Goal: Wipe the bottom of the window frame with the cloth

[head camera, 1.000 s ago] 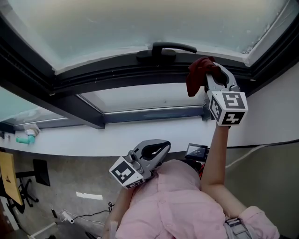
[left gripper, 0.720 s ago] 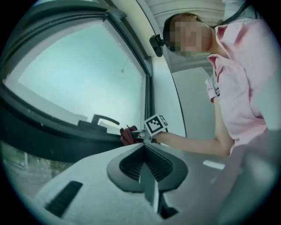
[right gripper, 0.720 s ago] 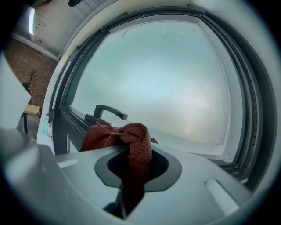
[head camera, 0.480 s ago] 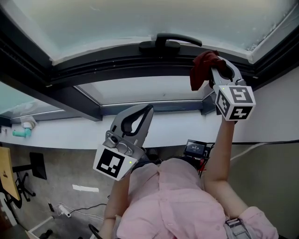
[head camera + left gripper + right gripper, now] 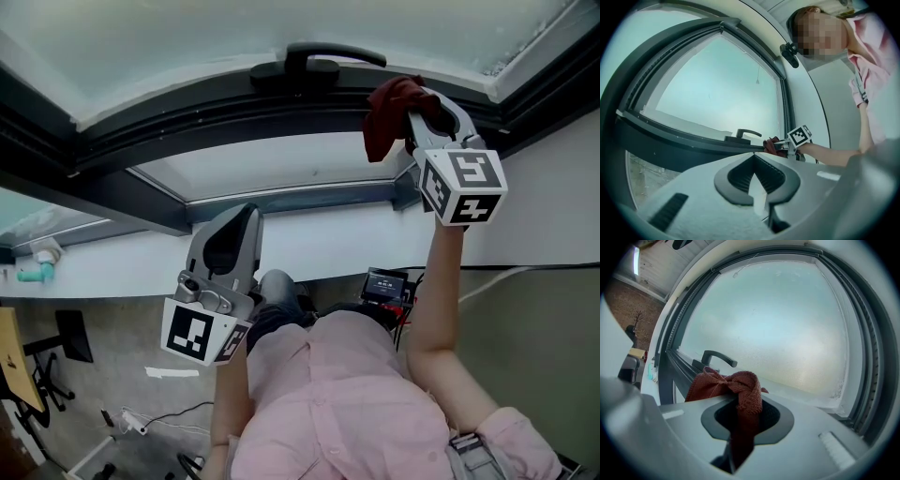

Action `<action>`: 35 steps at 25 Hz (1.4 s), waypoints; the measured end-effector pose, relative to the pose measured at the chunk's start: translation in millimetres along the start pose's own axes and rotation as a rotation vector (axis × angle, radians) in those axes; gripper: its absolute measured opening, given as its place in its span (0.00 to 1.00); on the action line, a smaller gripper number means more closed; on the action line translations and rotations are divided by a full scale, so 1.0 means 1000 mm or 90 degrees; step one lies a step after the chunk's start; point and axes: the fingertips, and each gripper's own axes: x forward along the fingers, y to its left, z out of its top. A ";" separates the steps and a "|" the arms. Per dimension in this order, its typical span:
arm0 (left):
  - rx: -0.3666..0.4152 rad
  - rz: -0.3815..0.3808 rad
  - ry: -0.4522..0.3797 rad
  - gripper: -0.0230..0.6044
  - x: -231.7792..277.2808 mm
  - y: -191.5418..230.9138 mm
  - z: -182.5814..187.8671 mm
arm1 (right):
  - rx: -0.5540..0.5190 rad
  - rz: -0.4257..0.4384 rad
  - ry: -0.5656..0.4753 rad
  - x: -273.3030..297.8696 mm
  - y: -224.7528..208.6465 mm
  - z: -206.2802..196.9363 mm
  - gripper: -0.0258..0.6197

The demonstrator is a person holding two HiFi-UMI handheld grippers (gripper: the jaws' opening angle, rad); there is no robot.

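Note:
My right gripper (image 5: 417, 105) is shut on a dark red cloth (image 5: 384, 117), which is bunched and hangs from the jaws. It is held up at the dark bottom rail of the window frame (image 5: 216, 117), just right of the black window handle (image 5: 314, 58). In the right gripper view the cloth (image 5: 738, 385) fills the jaws of the right gripper (image 5: 743, 405), with the handle (image 5: 717, 358) close behind. My left gripper (image 5: 242, 217) is lower, in front of the white sill, shut and holding nothing. Its jaws (image 5: 754, 158) point at the frame, with the cloth (image 5: 772, 143) far off.
A white sill (image 5: 309, 234) runs under the frame, and a second dark frame bar (image 5: 141, 202) crosses at the left. A teal object (image 5: 28, 274) sits at the far left. A small screen device (image 5: 384, 284) and floor cables (image 5: 141, 427) are below.
The left gripper rose from beside the person's body, then shifted left in front of the sill. The right gripper with the cloth moved slightly left, closer to the handle.

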 end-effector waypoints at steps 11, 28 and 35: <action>-0.001 0.035 -0.016 0.04 -0.018 0.011 0.015 | -0.004 -0.005 -0.002 0.000 0.000 0.000 0.13; -0.017 0.036 -0.061 0.04 -0.026 -0.002 0.035 | -0.020 0.001 0.013 -0.004 -0.015 -0.004 0.13; -0.013 0.036 -0.062 0.04 -0.019 -0.010 0.040 | -0.016 -0.001 0.011 -0.006 -0.017 -0.007 0.13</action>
